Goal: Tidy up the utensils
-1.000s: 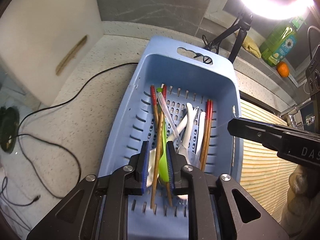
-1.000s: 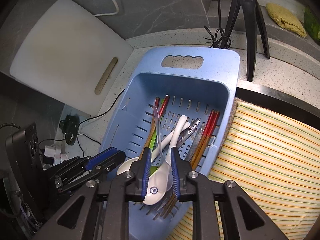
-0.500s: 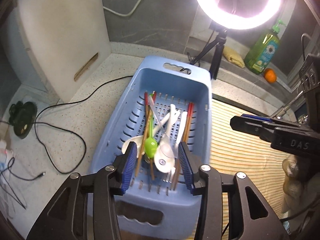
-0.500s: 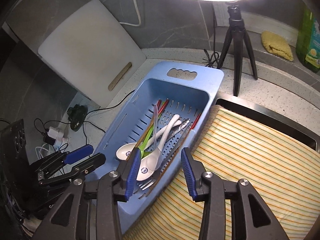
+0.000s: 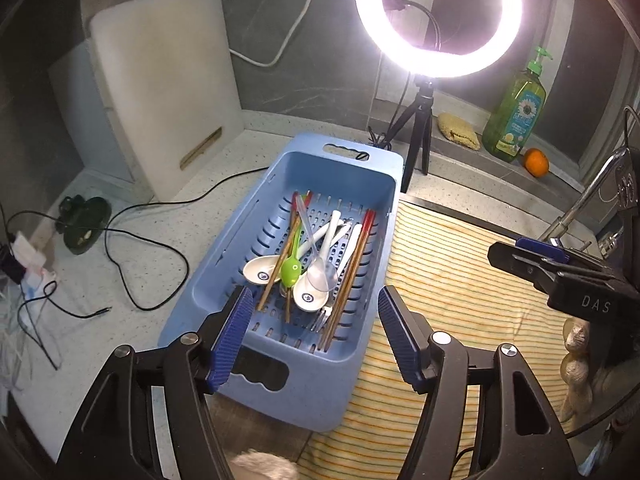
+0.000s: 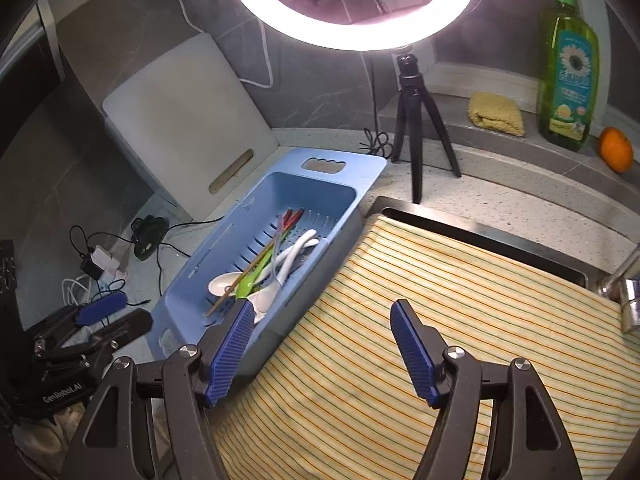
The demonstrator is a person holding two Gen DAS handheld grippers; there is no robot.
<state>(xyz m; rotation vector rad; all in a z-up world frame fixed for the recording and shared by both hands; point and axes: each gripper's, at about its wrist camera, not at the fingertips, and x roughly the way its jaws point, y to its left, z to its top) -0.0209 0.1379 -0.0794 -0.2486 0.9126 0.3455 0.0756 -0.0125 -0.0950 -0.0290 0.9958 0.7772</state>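
Left wrist view, looking steeply down: the left tool (image 5: 314, 320) has pulled back and up from the blue basket (image 5: 224, 240), which a second ago filled the frame with the pads pinched narrow around a green spoon (image 5: 291, 270) and chopsticks (image 5: 352, 268). Now its jaws are opening, nothing lies between the pads, and the whole basket sits beyond the fingertips at twelve o'clock. The right tool (image 6: 322, 344) has done the same: it was closed narrow on a white spoon (image 6: 266, 298), and its jaws are now opening, empty, above the striped cloth (image 6: 460, 300), with the basket off at ten o'clock. Both loads have been let go into the basket, where spoons, chopsticks, a clear plastic spoon (image 5: 320, 274) and a fork (image 5: 320, 320) lie lengthwise in a loose, overlapping pile. That suggests the gathering step is finished, though the pieces are not sorted by kind. Around the basket on the desk: a white cutting board (image 5: 160, 80) leans on the wall at ten o'clock, black cables (image 5: 152, 244) trail at nine, and a ring light (image 5: 438, 16) on a tripod (image 5: 420, 140) stands just behind the basket at one o'clock, its legs the nearest obstacle. A green soap bottle (image 5: 514, 116), a sponge (image 5: 458, 132) and an orange (image 5: 536, 162) sit on the ledge at two o'clock, well clear. A tap (image 5: 580, 204) rises at three o'clock.
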